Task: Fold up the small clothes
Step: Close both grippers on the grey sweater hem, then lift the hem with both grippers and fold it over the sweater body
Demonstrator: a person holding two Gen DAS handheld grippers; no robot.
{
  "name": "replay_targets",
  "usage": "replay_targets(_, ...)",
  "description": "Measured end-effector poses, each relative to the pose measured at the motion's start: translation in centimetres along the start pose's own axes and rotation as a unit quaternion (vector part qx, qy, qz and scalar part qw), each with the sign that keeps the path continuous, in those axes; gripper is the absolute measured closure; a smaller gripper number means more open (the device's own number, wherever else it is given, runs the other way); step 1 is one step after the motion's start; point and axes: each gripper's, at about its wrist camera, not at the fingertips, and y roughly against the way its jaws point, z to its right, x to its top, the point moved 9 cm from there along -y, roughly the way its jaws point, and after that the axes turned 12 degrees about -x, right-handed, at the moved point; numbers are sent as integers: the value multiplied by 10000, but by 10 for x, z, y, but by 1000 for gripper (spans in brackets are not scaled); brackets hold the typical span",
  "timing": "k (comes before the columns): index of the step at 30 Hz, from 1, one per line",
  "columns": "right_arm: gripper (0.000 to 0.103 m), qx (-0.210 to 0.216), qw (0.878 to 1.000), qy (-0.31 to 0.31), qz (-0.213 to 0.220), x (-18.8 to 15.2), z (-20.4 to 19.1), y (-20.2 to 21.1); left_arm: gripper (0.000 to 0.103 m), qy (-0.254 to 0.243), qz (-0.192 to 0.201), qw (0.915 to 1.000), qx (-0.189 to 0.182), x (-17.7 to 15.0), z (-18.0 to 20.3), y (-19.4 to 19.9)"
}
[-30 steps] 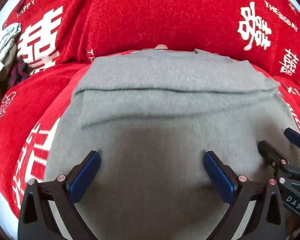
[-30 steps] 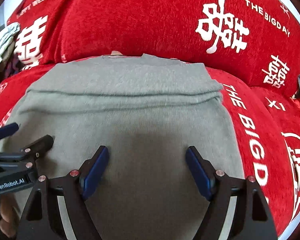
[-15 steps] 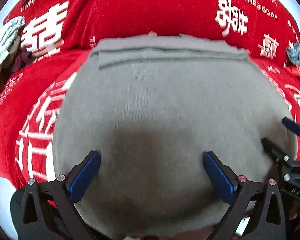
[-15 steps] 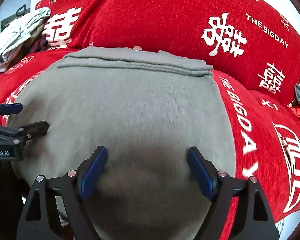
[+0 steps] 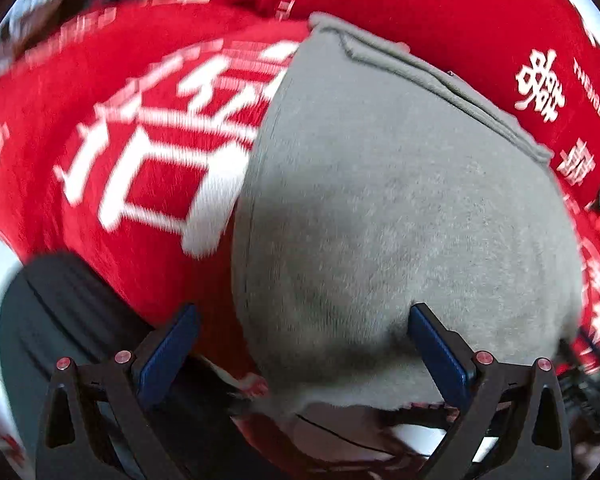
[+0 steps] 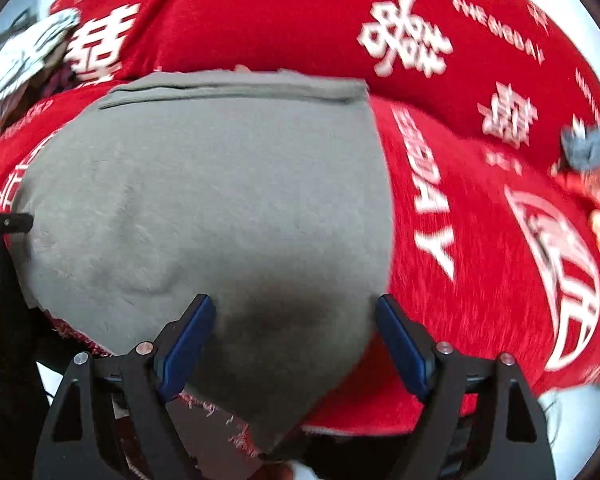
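A folded grey knit garment (image 5: 400, 200) is lying on a red cover (image 5: 120, 152) printed with white characters and lettering, draped over what appears to be a sofa seat and backrest. The garment's far edge, where several folded layers are stacked (image 6: 236, 90), is resting against the foot of the backrest; its near edge is reaching the fringed front edge of the seat and hanging slightly over it.

The left gripper (image 5: 304, 344) is pointing steeply down at the garment's near left corner, its blue-padded fingers (image 5: 168, 352) standing wide apart. The left finger is hovering over the red cover just beside the garment's left edge, and the right finger is hovering over the grey fabric. Nothing is being pinched between them. The view is blurred toward the left.

The right gripper (image 6: 296, 336) is likewise pointing down, at the garment's near right corner, its fingers (image 6: 186, 334) spread wide and empty. The left finger is over the grey fabric; the right finger is at the garment's right edge, over the red cover.

In the right wrist view, a tip of the left gripper is showing at the left rim, beside the garment's left edge. A pale bundle of cloth (image 6: 24, 60) is lying toward the far left of the sofa, and a small blue-grey item (image 6: 588, 148) toward the far right.
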Motion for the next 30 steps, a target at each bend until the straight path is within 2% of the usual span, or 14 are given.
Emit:
replay_targets(2,18,143,9994,-206,-248,-9,3,-8,0,-172,-140,9997,-59,-4,8,-5)
replay_targets(6,17,41,9998,-86,-191,-11,-3,-6,4,-819,-272,9962,135,-13,33,-13)
replay_targets(11,20,136,9996,-123,-217,-15,-6,-4,34,-995,-152,9949,-13,-14,45,-4)
replay_targets(13,20,205,9995,-92,-236,-15,-7,-3,34,-1052,-173,9943,17,-17,46,-3)
replay_targets(15,19,307,9990,-172,-268,-16,-6,-2,29,-1050,-217,9942,15,-18,46,-5)
replay_targets(17,19,425,9983,-287,-290,-17,-5,-1,17,-1021,-290,9943,-31,-18,46,-9)
replay_targets(20,20,415,9983,-257,-307,-19,-7,-1,18,-1016,-313,9943,-4,-18,50,-14)
replay_targets(21,23,390,9986,-201,-303,-20,-9,-1,18,-1038,-295,9942,14,-18,51,-14)
replay_targets(22,26,337,9990,-126,-273,-20,-12,-1,25,-1055,-269,9941,19,-18,52,-14)
replay_targets(23,39,260,9994,-64,-230,-20,-12,0,39,-1089,-196,9939,11,-17,54,-10)
replay_targets(24,57,268,9995,-36,-166,-19,-13,2,50,-1127,-129,9935,-5,-16,55,-6)
replay_targets(25,71,390,9992,-47,-101,-17,-15,6,79,-1169,-74,9931,-68,-16,57,0)
replay_targets(26,85,511,9986,-81,-68,-15,-15,9,87,-1176,-76,9929,-152,-17,59,3)
replay_targets(30,89,1034,9938,-398,72,-5,-9,20,87,-1173,51,9926,-304,-9,63,17)
